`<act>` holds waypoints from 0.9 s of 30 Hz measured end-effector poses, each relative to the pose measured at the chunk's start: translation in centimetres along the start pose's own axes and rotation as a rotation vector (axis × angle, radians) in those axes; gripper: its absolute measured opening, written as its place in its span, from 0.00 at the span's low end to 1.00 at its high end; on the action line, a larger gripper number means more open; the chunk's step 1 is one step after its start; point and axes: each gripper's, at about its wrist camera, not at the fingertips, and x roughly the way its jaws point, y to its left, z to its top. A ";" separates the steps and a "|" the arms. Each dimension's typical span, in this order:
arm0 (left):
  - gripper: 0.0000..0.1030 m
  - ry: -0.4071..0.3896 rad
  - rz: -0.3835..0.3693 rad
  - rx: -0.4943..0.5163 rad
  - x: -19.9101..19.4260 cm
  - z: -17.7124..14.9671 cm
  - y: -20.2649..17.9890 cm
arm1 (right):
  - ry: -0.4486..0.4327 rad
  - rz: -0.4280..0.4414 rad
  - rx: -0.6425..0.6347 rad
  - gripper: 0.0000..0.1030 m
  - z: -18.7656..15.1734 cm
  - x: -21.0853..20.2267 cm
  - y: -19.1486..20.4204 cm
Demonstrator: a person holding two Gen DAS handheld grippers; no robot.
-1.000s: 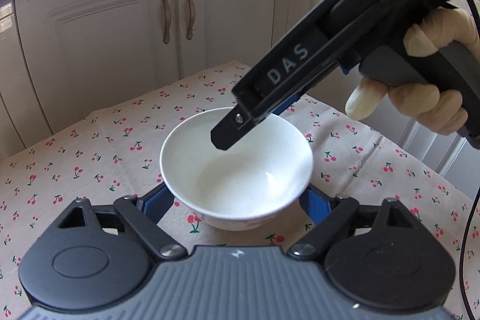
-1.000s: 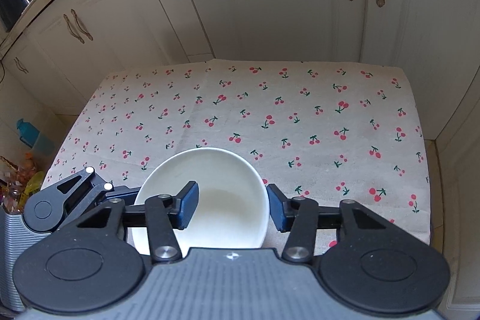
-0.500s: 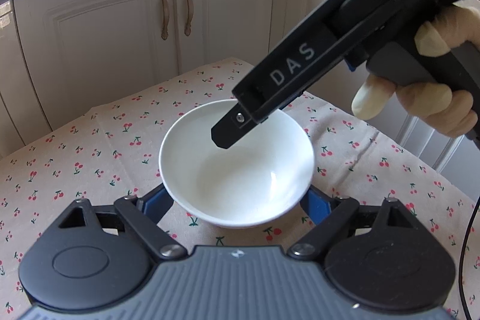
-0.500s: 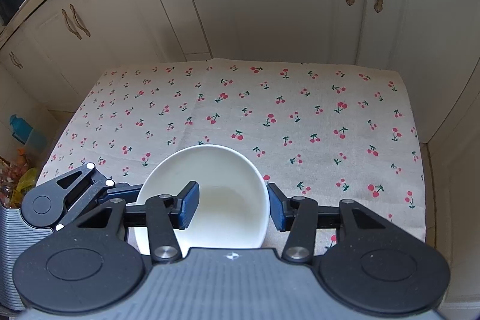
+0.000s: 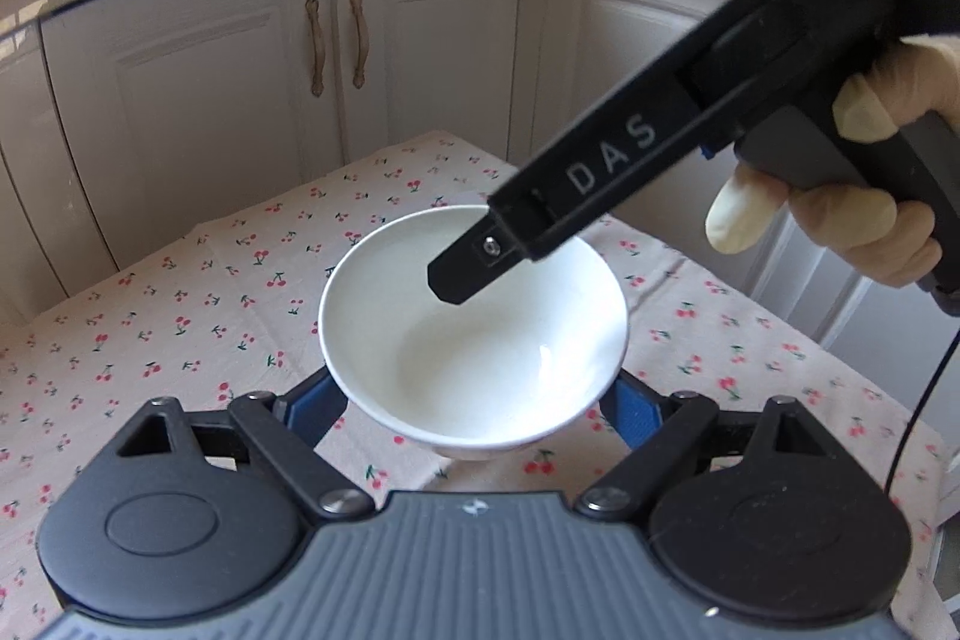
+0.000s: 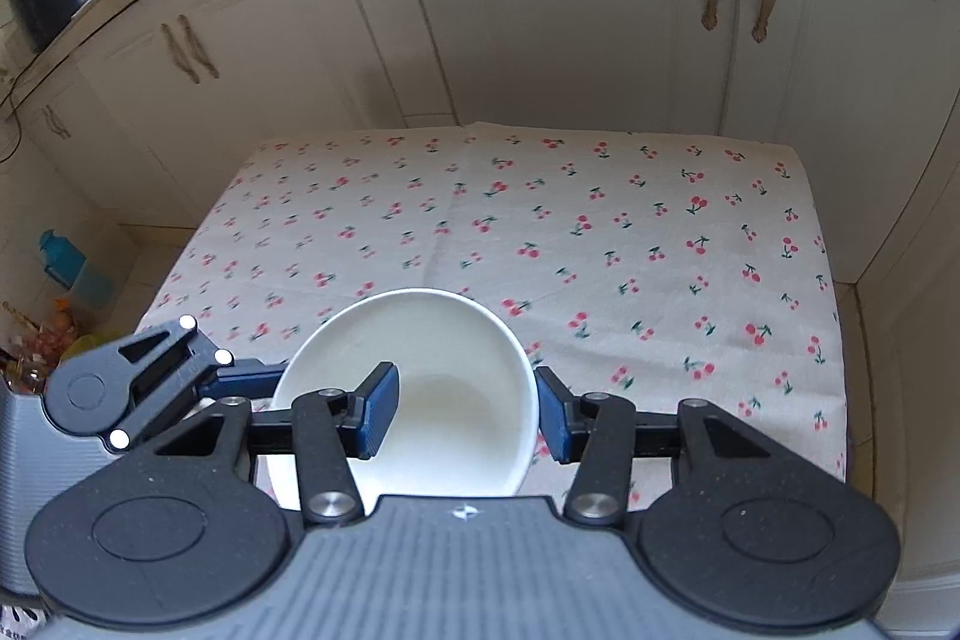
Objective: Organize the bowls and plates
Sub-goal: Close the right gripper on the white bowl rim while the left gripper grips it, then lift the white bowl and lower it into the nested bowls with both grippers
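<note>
I held a white bowl (image 5: 474,340) above the cherry-print tablecloth (image 5: 180,328). My left gripper (image 5: 474,409) stood wide, its blue pads against the bowl's outer wall on either side, the bowl cradled between them. My right gripper (image 6: 465,412) was partly closed over the bowl's rim, one blue pad inside the bowl and the other outside its wall; whether the pads pressed on it, I could not tell. My gloved right hand (image 5: 864,196) gripped that tool's handle. White cabinet doors (image 6: 600,10) stood behind the table.
</note>
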 end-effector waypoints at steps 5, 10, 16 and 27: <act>0.87 -0.010 -0.002 0.006 -3.1 -0.6 -1.4 | -0.010 0.017 -0.006 0.52 -1.2 -2.6 1.8; 0.87 -0.028 -0.025 -0.005 -6.0 -1.2 -2.8 | -0.009 -0.002 0.002 0.53 -2.8 -5.0 3.6; 0.87 -0.060 -0.015 0.025 -9.4 -2.2 -4.9 | -0.013 0.013 0.004 0.53 -5.1 -7.4 5.1; 0.87 -0.079 -0.018 0.031 -12.9 -5.4 -7.8 | 0.011 -0.005 -0.048 0.53 -9.7 -9.7 8.5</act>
